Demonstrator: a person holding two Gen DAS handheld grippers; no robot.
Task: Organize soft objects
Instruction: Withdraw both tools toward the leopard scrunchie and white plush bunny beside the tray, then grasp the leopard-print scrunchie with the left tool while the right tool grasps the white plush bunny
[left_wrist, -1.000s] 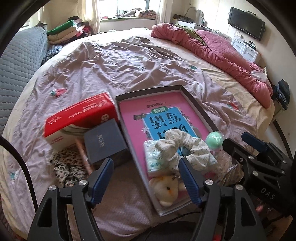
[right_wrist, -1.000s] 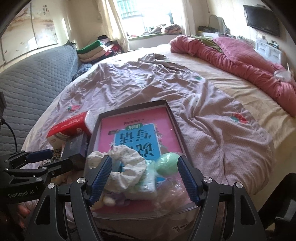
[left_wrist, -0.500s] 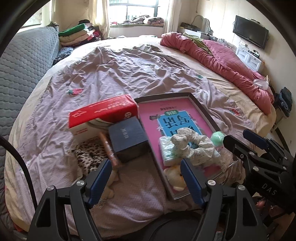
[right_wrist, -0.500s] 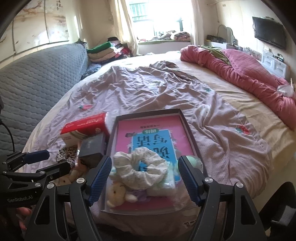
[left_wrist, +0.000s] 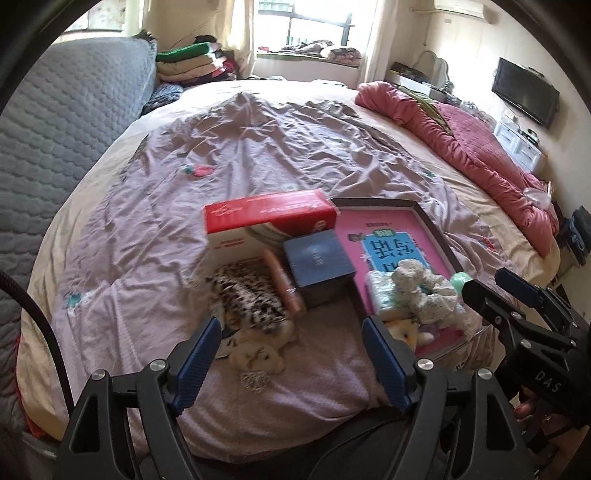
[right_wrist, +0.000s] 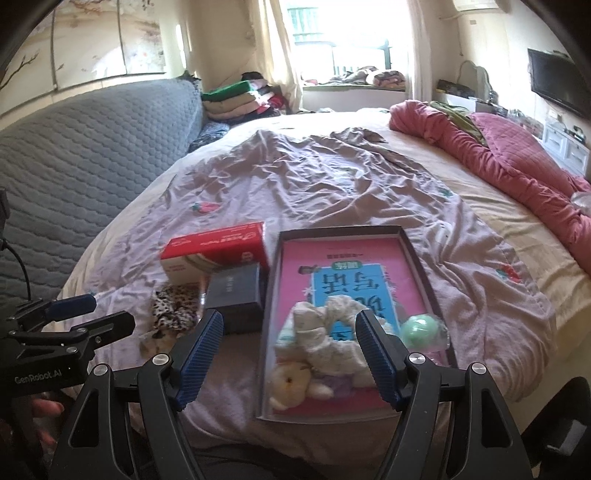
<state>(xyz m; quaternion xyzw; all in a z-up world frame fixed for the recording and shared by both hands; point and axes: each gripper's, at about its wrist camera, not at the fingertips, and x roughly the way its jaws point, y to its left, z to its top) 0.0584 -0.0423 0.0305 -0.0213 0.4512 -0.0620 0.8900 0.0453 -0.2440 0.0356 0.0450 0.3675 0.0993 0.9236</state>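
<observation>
On the bed (left_wrist: 155, 229), the leopard-print cloth (left_wrist: 247, 295) and a plush toy (left_wrist: 255, 356) lie just ahead of the left gripper (left_wrist: 291, 365), whose empty jaws are opening. The right gripper (right_wrist: 290, 356) hangs wide and empty over the tray (right_wrist: 410, 254) holding the scrunchie (right_wrist: 325, 332).

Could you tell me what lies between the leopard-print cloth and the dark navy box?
A slim pinkish tube lies between the leopard-print cloth and navy box, clearest in the left wrist view.
</observation>
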